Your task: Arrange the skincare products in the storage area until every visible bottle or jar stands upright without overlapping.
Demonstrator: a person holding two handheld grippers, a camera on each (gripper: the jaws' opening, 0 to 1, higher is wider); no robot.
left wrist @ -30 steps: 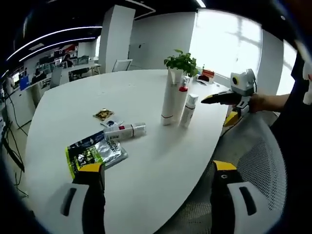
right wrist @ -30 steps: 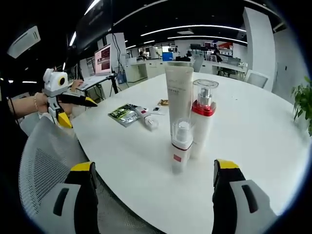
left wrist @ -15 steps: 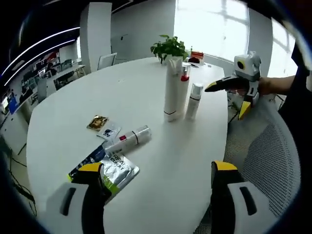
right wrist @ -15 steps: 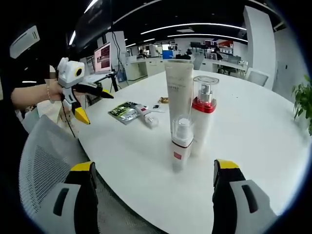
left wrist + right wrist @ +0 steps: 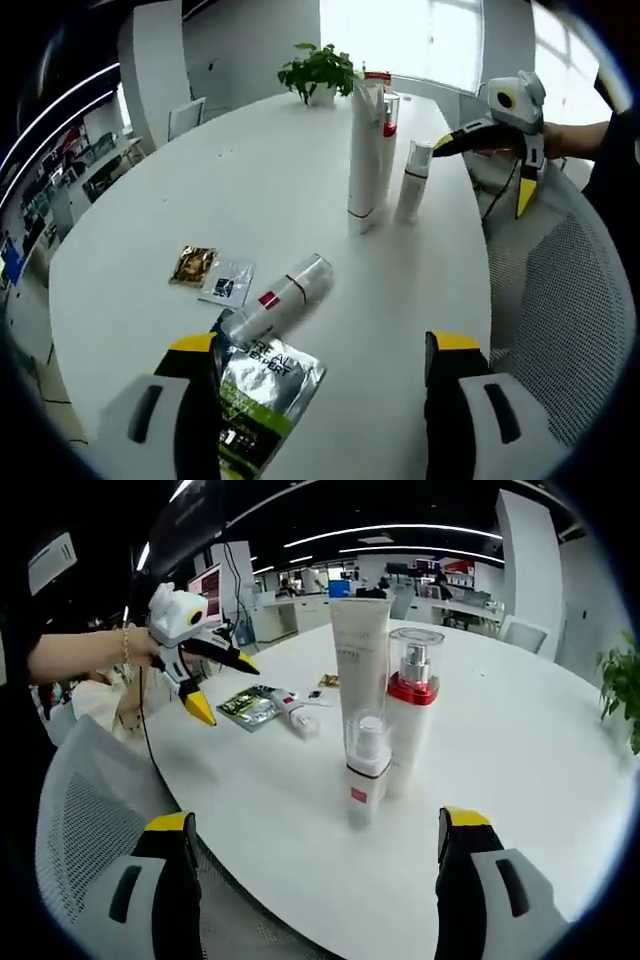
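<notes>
On the round white table (image 5: 200,190), three skincare products stand upright in a tight cluster: a tall white squeeze tube (image 5: 362,150), a clear-capped pump bottle with a red collar (image 5: 410,720) touching it, and a short white bottle with a clear cap and red band (image 5: 364,770) just beside them, nearest the table edge. Well apart from the tall white squeeze tube, a white bottle with a red label and clear cap (image 5: 278,303) lies on its side. One end of it touches a silver and green foil sachet (image 5: 255,395). Near that lying bottle sit a small gold packet (image 5: 192,265) and a small white packet (image 5: 228,283). Beyond the tall tube stands a green potted plant (image 5: 318,72).

The left gripper (image 5: 318,350) hangs above the table, over the lying bottle and the foil sachet, its jaws spread wide with nothing between them. The right gripper (image 5: 310,830) is held off the table edge over a grey mesh chair (image 5: 90,830), facing the standing cluster, jaws likewise wide apart and empty.
</notes>
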